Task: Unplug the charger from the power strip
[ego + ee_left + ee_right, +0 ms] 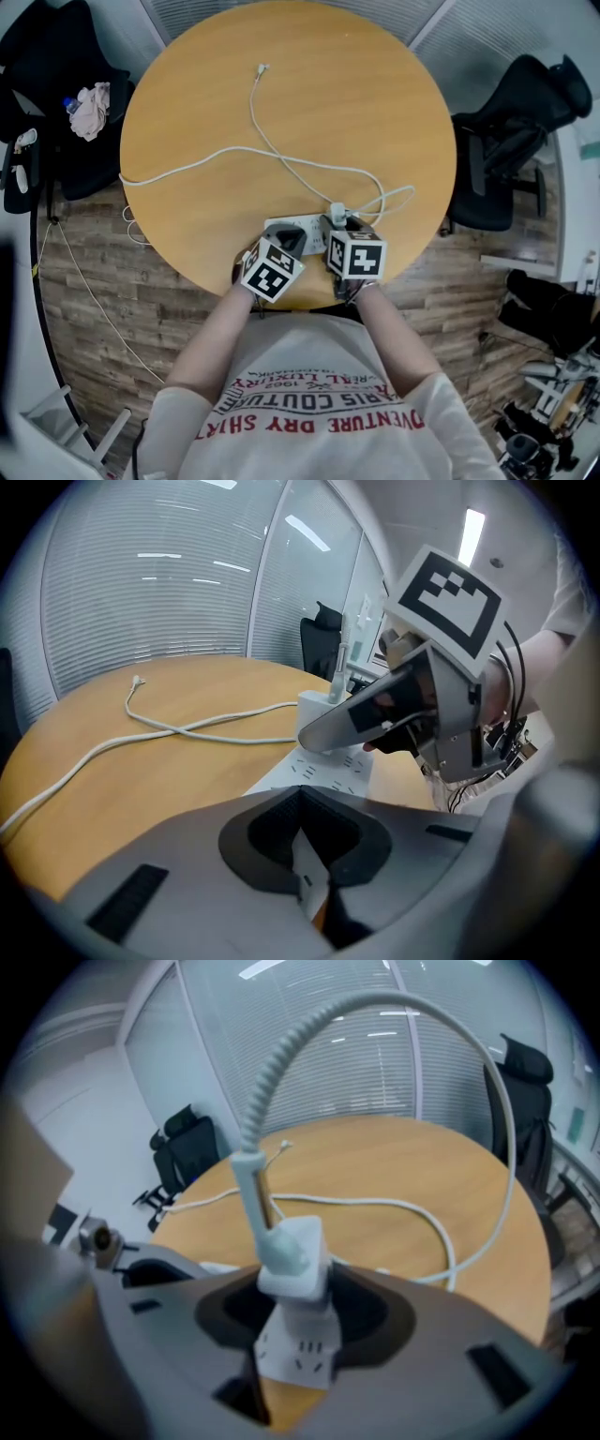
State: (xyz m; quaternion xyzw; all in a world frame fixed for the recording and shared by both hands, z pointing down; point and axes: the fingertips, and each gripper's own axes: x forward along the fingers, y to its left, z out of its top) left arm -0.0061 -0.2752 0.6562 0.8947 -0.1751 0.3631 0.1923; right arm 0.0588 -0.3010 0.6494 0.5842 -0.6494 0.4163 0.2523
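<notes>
A white power strip [284,226] lies near the front edge of the round wooden table [375,112]. A white charger [337,212] is plugged into its right end, and its white cable [281,155] runs back across the table. My left gripper [305,860] is shut on the near end of the power strip [330,772]. My right gripper [292,1330] stands open around the charger [295,1255], whose body sits in the gap with its pads apart from it. The strip's sockets [298,1363] show below the charger. The left gripper view has one right finger [375,714] beside the charger [317,705].
Black office chairs stand at the right [511,141] and the left [56,84], the left one with a cloth [91,108] on it. The strip's own cord loops over the table's left edge to the wooden floor [103,281]. Glass walls with blinds [159,583] lie beyond.
</notes>
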